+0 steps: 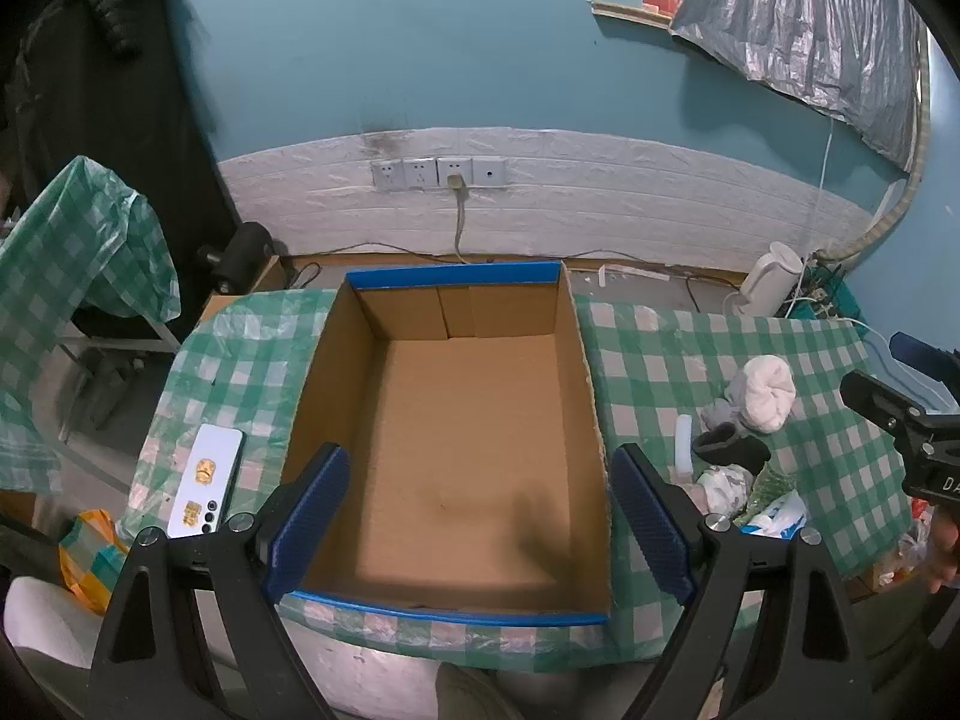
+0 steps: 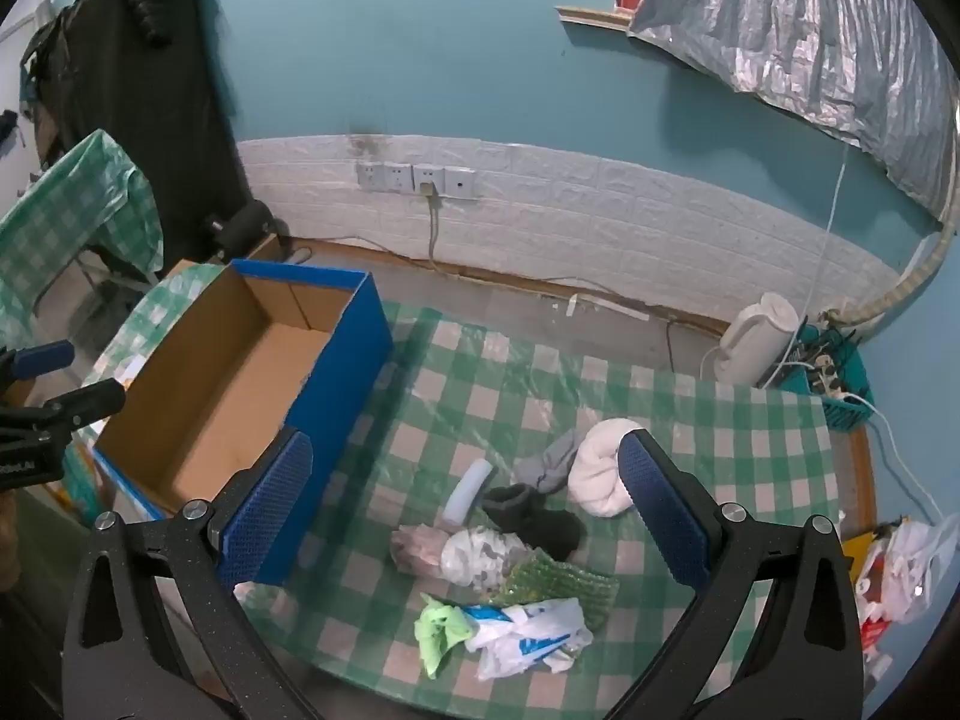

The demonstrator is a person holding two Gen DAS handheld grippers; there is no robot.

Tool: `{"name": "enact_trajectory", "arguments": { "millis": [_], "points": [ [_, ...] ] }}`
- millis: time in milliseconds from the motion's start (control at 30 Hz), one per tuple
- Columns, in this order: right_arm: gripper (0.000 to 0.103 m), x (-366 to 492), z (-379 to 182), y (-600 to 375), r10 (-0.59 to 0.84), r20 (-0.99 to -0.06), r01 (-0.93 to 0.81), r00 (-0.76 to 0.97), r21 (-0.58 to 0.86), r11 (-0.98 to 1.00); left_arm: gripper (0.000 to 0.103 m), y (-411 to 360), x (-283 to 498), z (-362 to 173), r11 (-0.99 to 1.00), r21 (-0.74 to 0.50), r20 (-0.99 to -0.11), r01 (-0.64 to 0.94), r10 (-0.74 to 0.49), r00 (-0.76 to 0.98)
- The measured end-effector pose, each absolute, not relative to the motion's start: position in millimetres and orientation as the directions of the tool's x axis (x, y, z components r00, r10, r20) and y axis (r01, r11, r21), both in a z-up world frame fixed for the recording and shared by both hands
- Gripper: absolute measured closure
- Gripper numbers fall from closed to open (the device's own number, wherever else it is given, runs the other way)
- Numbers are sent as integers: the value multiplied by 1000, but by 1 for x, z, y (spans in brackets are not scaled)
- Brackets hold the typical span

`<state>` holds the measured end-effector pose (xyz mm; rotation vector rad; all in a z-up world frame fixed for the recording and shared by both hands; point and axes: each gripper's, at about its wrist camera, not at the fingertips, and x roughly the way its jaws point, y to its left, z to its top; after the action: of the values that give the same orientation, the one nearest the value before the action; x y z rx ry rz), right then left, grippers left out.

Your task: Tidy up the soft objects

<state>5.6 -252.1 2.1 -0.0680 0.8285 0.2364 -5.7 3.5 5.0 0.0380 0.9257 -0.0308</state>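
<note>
Here, left gripper (image 1: 480, 522): jaws spread wide with nothing between the blue pads, hanging tilted down over the open cardboard box (image 1: 456, 432).
Right gripper (image 2: 468, 510): jaws likewise spread wide, gripping nothing, tilted down above the pile of soft things on the checked tablecloth (image 2: 690, 420).
Soft objects: a rolled white cloth (image 2: 600, 468) lies near the right pad; a grey sock (image 2: 549, 462) touches it, a black sock (image 2: 537, 519) sits just below, then a pale crumpled bundle (image 2: 474, 552), a green knobbly cloth (image 2: 564, 585), a lime-green rag (image 2: 441, 630) and a white plastic bag with blue print (image 2: 528, 639). A white tube-like piece (image 2: 468, 489) lies beside the black sock.
Box: brown inside, blue outside, nothing in it; it stands on the tablecloth left of the pile, apart from it.
Writing: the letters "DA" on the other gripper's body (image 1: 948, 483) at the right edge of the left wrist view; the bag's blue print is too crumpled to read.
Left wrist view only: a white phone (image 1: 207, 480) with gold stickers, lying left of the box.
Right wrist view only: the box's blue outer wall, the lime-green rag, a teal basket (image 2: 840, 372) of cables.
Both views: a white kettle (image 2: 756, 339) and wall sockets (image 2: 414, 177).
</note>
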Motion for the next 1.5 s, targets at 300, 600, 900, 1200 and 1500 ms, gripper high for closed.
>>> {"name": "enact_trajectory", "arguments": {
  "millis": [300,600,900,1200,1500],
  "points": [
    [2,5,1,-253,182,-738,-235,650,32,971,13,2,-5,4,999,20,-800,48,-12,600],
    [2,5,0,-254,181,-740,-234,648,32,972,13,0,-6,4,998,19,-802,55,-18,598],
    [2,5,0,-254,181,-741,-235,647,32,971,13,0,-7,3,998,20,-801,56,-18,599],
    [2,6,0,-254,180,-742,-235,646,32,972,13,1,-7,3,998,17,-802,56,-20,597],
    [2,6,0,-255,178,-745,-234,643,29,972,13,0,-7,3,998,17,-803,56,-20,596]
  ]
}}
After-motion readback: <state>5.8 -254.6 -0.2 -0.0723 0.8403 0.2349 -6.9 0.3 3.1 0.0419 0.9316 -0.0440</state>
